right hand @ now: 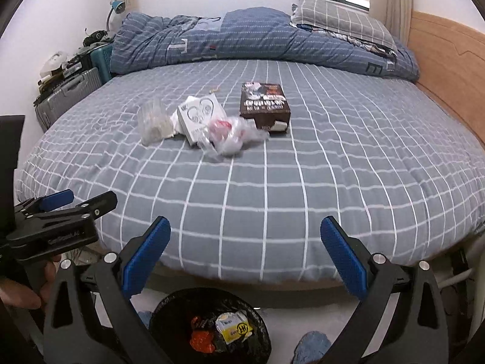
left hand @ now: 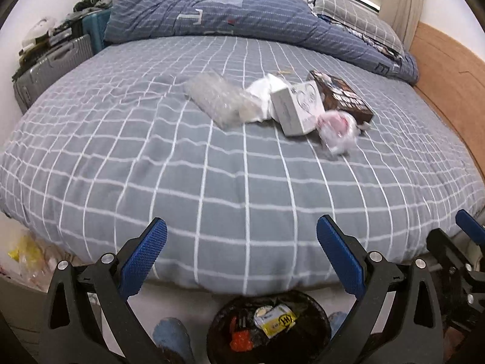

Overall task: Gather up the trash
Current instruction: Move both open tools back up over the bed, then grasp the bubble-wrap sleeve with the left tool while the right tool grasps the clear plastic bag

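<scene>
Black-lined bin [left hand: 268, 327] below spread blue fingers [left hand: 145, 257], trash [left hand: 291, 106] on bed [left hand: 212, 182]

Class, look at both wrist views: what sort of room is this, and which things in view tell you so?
Most likely a bedroom: a bed with a checked sheet, a rumpled blue duvet and a pillow by the window.
</scene>
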{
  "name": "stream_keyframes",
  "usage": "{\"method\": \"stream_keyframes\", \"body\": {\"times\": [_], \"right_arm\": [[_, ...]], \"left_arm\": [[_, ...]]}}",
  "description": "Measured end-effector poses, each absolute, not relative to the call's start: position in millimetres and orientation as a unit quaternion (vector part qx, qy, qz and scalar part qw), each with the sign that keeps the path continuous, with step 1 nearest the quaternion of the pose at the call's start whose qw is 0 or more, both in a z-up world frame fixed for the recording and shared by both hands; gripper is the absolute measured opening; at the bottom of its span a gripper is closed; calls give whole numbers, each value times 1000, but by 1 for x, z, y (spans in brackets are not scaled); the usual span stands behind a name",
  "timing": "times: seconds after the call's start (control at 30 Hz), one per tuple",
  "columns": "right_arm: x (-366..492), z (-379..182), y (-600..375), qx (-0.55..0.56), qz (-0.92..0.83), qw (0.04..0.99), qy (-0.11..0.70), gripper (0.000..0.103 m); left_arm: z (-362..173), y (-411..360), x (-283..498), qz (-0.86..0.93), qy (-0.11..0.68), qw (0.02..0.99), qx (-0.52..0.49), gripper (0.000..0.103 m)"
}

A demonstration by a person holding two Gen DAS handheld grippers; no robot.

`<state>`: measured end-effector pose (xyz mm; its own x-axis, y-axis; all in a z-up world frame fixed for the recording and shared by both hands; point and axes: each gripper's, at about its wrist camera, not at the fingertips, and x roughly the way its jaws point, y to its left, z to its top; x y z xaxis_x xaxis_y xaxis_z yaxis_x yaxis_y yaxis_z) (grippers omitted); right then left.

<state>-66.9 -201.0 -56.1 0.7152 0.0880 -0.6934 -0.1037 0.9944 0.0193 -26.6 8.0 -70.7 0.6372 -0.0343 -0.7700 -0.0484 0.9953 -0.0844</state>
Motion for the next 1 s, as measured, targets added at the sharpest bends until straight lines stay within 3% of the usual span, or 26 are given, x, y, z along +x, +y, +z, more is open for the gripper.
{"method": "stream_keyframes", "body": {"times": [1.0], "right_arm": [[89, -62, -183, -19, 70, 925, 374, 91]], "left_arm": [[-70, 49, 138, 40, 437, 895, -77, 97]]}}
